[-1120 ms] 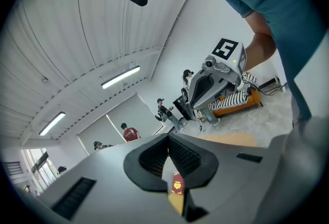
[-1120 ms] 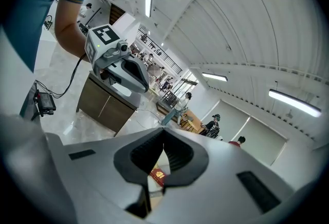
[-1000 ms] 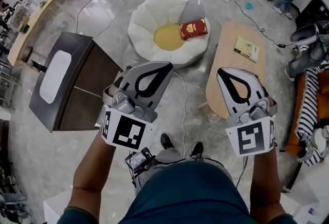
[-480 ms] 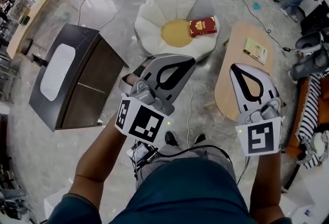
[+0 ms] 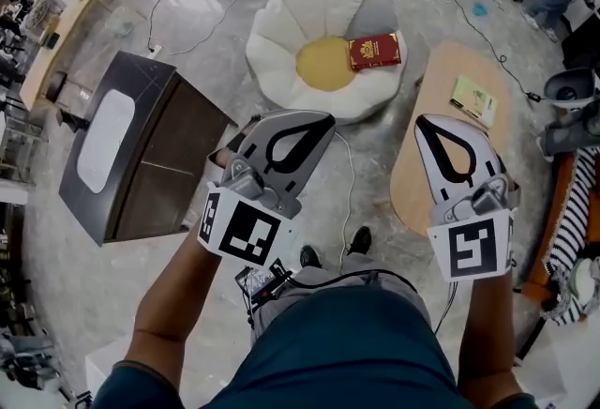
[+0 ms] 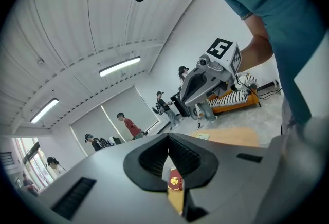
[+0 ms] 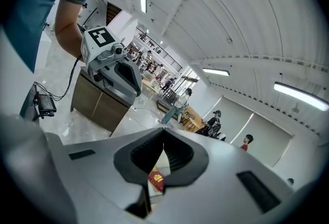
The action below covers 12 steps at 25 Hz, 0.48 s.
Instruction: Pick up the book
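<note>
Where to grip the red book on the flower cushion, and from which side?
Probably its near long edge, coming from the person's side: the red book lies flat on the soft-looking flower cushion, so a lower jaw could press in under that edge.

Before you, the book (image 5: 374, 52) lies on the cushion (image 5: 300, 32), toward its right side; the cabinet (image 5: 141, 154) stands left of the cushion, the table (image 5: 450, 69) right of it, a booklet (image 5: 472, 101) on that table
</note>
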Each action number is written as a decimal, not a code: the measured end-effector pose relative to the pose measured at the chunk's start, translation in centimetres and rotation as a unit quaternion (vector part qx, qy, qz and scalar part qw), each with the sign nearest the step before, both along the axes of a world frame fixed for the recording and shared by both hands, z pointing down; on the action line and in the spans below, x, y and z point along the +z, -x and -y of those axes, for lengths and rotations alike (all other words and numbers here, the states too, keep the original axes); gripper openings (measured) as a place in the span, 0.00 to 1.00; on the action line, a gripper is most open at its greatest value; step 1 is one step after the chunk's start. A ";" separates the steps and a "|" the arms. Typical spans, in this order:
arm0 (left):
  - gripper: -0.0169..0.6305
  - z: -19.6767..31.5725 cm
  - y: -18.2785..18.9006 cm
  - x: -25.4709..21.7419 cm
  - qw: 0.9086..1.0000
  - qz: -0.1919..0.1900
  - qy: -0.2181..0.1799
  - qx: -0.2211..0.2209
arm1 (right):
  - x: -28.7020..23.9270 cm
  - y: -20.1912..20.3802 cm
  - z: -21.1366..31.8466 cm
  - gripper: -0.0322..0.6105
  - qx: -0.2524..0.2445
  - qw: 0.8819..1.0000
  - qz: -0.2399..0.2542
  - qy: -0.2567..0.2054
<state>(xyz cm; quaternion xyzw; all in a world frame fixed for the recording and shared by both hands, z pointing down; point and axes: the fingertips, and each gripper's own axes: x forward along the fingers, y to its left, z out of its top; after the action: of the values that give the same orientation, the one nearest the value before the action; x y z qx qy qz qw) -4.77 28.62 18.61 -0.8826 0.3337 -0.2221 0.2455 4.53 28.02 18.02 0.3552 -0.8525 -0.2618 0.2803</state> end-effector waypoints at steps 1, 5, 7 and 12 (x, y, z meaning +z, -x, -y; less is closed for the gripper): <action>0.03 0.7 -0.5 -0.1 1.000 0.003 -0.003 -0.005 | -0.1 -0.6 0.8 0.07 -0.003 1.000 0.002 -0.003; 0.03 2.9 -2.9 -0.5 1.000 0.006 -0.012 -0.019 | -0.1 -2.8 3.1 0.07 -0.017 1.000 0.005 -0.006; 0.03 3.8 -4.0 -0.8 0.999 0.008 -0.018 -0.025 | 0.0 -3.9 4.0 0.07 -0.022 1.000 0.007 -0.006; 0.03 5.0 -5.5 -1.2 0.999 0.014 -0.021 -0.036 | 0.5 -5.1 5.3 0.07 -0.034 0.999 0.012 -0.003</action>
<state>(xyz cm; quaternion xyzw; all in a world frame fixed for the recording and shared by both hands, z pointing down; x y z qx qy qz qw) 0.72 23.60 17.45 -0.8614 0.3665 -0.2362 0.2605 9.65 22.72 18.49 0.3302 -0.8665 -0.2696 0.2598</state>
